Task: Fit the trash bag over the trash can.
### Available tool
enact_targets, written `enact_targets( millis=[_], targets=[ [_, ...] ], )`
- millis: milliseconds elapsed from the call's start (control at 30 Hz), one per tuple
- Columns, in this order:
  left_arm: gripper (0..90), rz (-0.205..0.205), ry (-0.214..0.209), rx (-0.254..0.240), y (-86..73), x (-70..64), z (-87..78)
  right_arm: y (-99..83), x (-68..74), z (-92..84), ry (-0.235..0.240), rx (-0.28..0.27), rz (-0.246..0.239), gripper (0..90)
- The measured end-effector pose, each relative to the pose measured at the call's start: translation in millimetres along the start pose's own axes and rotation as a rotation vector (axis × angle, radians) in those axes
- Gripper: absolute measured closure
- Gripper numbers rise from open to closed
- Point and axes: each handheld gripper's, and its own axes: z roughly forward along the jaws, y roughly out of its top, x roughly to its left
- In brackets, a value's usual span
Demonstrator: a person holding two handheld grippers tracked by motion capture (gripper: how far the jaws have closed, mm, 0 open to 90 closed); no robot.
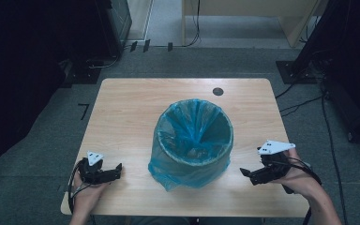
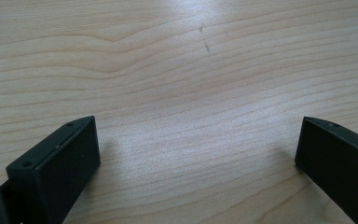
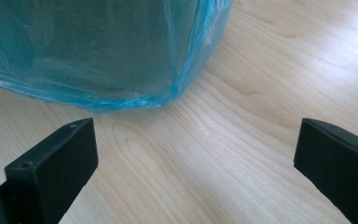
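Left gripper (image 1: 118, 169): lower left of the high view, held in a hand (image 1: 86, 194) at the table's near edge; jaws spread wide, nothing between them, bare wood beneath in the left gripper view.
Right gripper (image 1: 243, 173): lower right of the high view, held in a hand (image 1: 296, 180); jaws wide apart and empty, aimed toward the bin's base.
Bin (image 1: 194, 140): centre of the frame, upright on the table, between the two grippers and apart from both.
Blue liner bag (image 3: 98, 51): lines the bin, folded over its rim, loose plastic bunched at the base; upper left of the right gripper view.
Table (image 1: 122, 108): light wood, dark round hole (image 1: 218, 91) near its far edge.
Surroundings: grey floor, cables at right.
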Motion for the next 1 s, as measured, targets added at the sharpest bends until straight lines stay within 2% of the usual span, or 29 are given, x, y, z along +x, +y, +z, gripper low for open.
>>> enact_targets(
  millis=[100, 233, 533, 900, 1000],
  targets=[
    [0.0, 0.0, 0.0, 0.0, 0.0, 0.0, 0.0, -6.3, -1.4, 1.5, 0.004, -0.013, 0.032, 0.0],
    [0.0, 0.0, 0.0, 0.0, 0.0, 0.0, 0.0, -15.9, -4.5, 5.6, -0.037, -0.007, 0.07, 0.0],
    [0.0, -0.001, 0.0, -0.001, 0.0, -0.1, 0.1, -36.8, -13.5, 11.6, -0.095, -0.01, 0.142, 0.0],
    [0.0, 0.0, 0.0, 0.0, 0.0, 0.0, 0.0, -65.0, -26.8, 18.4, -0.152, 0.037, 0.212, 0.0],
    [0.0, -0.001, 0.0, 0.0, 0.0, -0.1, 0.0, -72.3, -29.4, 19.3, -0.18, 0.047, 0.218, 0.0]
  ],
)
